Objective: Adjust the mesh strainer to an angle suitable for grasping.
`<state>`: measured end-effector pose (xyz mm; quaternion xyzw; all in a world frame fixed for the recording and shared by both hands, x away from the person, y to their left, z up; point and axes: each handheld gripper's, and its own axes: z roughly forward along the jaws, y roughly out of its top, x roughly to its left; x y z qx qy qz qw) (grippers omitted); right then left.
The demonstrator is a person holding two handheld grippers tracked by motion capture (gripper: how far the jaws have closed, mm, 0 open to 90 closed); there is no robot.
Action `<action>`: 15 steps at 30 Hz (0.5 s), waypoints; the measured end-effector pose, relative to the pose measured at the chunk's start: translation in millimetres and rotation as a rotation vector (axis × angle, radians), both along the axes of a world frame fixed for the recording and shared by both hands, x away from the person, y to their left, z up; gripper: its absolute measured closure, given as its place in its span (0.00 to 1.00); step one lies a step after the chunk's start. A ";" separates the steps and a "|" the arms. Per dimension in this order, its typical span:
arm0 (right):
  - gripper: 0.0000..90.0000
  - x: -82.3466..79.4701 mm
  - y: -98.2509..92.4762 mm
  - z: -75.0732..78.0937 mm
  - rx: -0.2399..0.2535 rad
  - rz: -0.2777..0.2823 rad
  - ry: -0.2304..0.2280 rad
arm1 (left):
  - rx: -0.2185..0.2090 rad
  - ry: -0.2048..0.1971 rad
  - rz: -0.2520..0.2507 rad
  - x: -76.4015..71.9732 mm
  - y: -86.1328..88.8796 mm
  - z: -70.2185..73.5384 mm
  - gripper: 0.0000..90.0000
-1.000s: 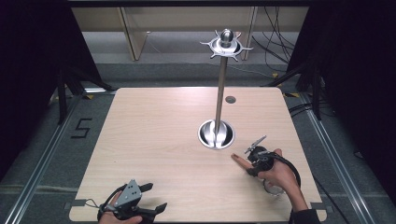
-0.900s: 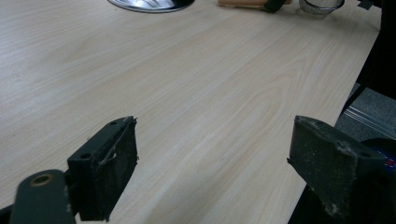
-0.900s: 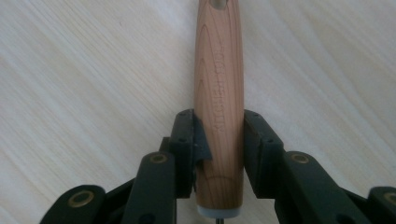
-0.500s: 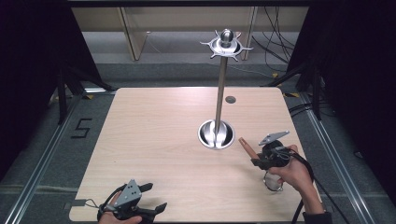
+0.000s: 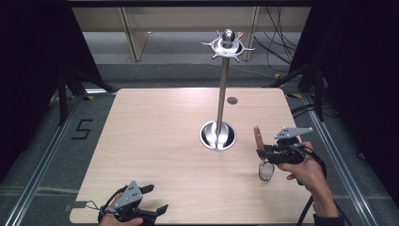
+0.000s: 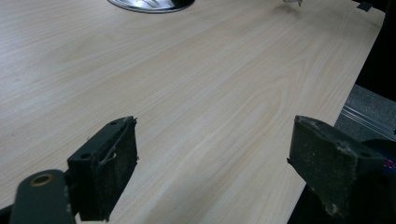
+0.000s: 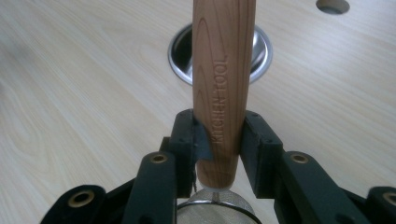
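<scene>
A pale wooden table [image 5: 155, 141] fills the middle of the high view, its grain running across the top, with dark floor around it. Near its far right corner a small round hole [image 5: 232, 100] is set into the top. Right of the table's centre stands a tall metal utensil stand [image 5: 222, 94]: a slim upright pole rises from a shiny round base dish [image 5: 218, 135] to a ring of hooks topped by a ball [image 5: 228, 41].

At the table's right side, a person's right hand [image 5: 306, 169] holds the right gripper [image 5: 263, 153], with the grey three-cornered plate on top. Its jaws are clamped on the wooden handle [image 7: 223, 84] of a small mesh strainer [image 5: 266, 170]. The handle points up and away towards the stand's base, just beside it but apart from it; the round sieve end hangs below the jaws, above the tabletop. In the right gripper view the handle stands between the two black jaws, both pads pressed against its sides, and the stamped words "KITCHEN TOOL" run along it. The metal rim of the sieve shows at the bottom of that view, and the base dish lies behind the handle.

At the near left edge of the table the left gripper [image 5: 153, 212] rests low in the person's left hand [image 5: 115, 217]. Its jaws stand wide apart with bare wood between them.
</scene>
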<state>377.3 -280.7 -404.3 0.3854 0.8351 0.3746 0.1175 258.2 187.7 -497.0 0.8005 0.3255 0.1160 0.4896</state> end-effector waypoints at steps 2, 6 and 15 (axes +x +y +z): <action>0.76 -0.8 4.5 4.5 0.044 0.007 -0.018 | 0.015 -0.002 0.000 0.3 1.1 0.5 0.16; 0.76 -1.6 9.4 13.2 0.075 0.020 -0.054 | 0.018 -0.010 -0.012 1.0 1.1 0.1 0.16; 0.77 8.6 28.7 37.6 0.153 0.019 -0.134 | 0.010 0.005 0.009 0.8 0.7 -0.7 0.16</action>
